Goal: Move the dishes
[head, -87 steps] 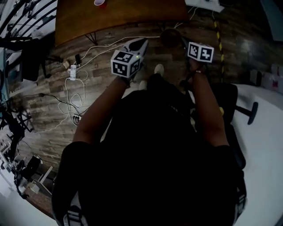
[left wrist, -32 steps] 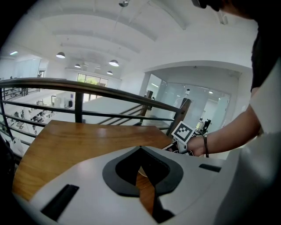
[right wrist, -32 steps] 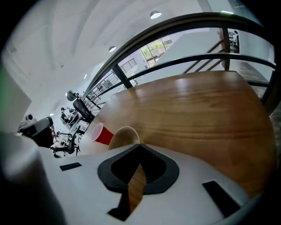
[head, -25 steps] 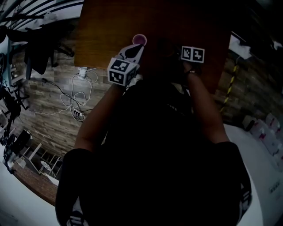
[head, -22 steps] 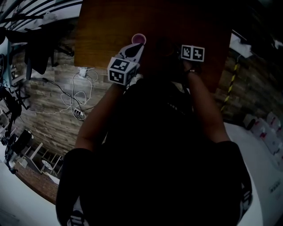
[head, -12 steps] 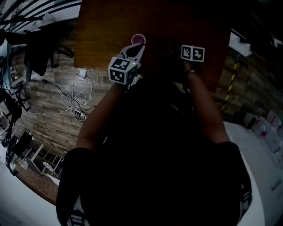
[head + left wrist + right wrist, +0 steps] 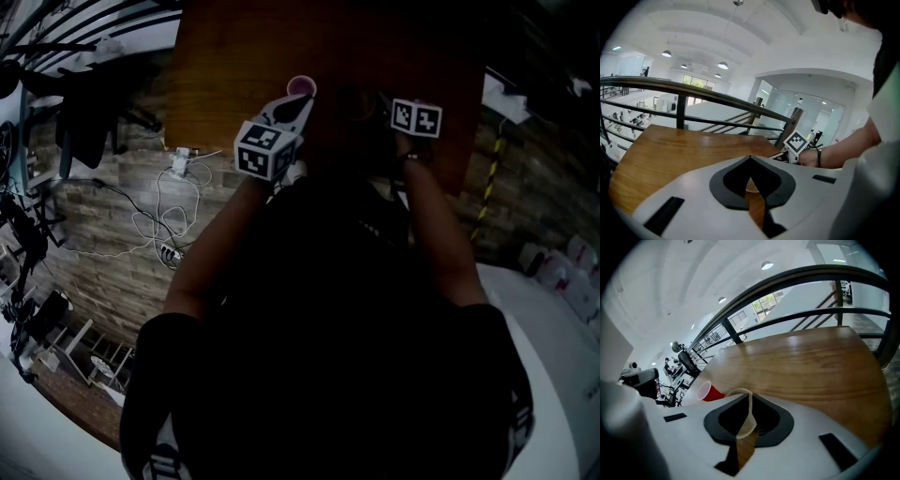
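Observation:
My right gripper (image 7: 750, 395) is shut on the thin rim of a tan bowl (image 7: 747, 426), which hangs between its jaws just above the wooden table (image 7: 811, 362). A red cup (image 7: 712, 393) stands on the table to the bowl's left. In the head view that cup (image 7: 301, 86) shows as a pink ring right at the tip of my left gripper (image 7: 296, 101). The left gripper (image 7: 750, 159) has its jaws together with nothing between them; a pale round shape shows dimly behind the jaws. The right gripper's marker cube (image 7: 797, 142) is off to its right.
A dark metal railing (image 7: 693, 91) runs along the table's far side. On the wood-plank floor to the left lie white cables and a power strip (image 7: 178, 164). My own dark torso hides the lower middle of the head view.
Since 3.5 s ago both grippers and the bowl have come from over the floor to over the table. In the last second they have only drifted slightly right.

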`<action>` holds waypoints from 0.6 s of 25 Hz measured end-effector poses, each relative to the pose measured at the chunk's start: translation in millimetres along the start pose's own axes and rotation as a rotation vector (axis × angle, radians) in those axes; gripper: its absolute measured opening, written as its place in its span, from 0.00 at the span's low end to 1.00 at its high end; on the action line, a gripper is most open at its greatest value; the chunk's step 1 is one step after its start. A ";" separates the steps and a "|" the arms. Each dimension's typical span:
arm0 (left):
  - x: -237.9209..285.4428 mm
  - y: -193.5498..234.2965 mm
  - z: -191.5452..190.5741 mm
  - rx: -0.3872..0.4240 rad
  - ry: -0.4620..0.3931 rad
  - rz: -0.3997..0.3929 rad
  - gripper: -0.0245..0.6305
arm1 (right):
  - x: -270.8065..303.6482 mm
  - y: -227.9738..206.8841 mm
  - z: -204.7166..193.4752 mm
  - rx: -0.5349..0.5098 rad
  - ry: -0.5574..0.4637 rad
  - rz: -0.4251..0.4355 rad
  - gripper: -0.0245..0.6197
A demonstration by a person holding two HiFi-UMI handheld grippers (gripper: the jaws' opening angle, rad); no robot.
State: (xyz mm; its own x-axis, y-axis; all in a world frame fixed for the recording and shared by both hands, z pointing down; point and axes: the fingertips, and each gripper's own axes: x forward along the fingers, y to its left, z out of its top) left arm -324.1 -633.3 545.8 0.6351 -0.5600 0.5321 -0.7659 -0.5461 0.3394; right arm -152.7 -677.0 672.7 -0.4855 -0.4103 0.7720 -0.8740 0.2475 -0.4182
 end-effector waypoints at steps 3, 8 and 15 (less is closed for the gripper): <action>-11.2 -5.4 4.3 0.036 -0.006 -0.031 0.03 | -10.2 12.8 6.9 -0.013 -0.041 -0.021 0.07; -38.0 0.5 1.6 0.053 -0.034 -0.043 0.03 | -27.9 37.7 8.7 -0.052 -0.126 -0.058 0.06; -68.2 -6.0 -8.2 0.078 -0.037 -0.102 0.03 | -60.0 72.0 -13.9 -0.090 -0.200 -0.107 0.05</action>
State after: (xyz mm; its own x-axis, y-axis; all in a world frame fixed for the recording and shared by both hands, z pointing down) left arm -363.7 -586.7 513.8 0.7136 -0.5212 0.4680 -0.6880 -0.6472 0.3283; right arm -186.2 -622.4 603.0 -0.3926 -0.6017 0.6955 -0.9196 0.2667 -0.2884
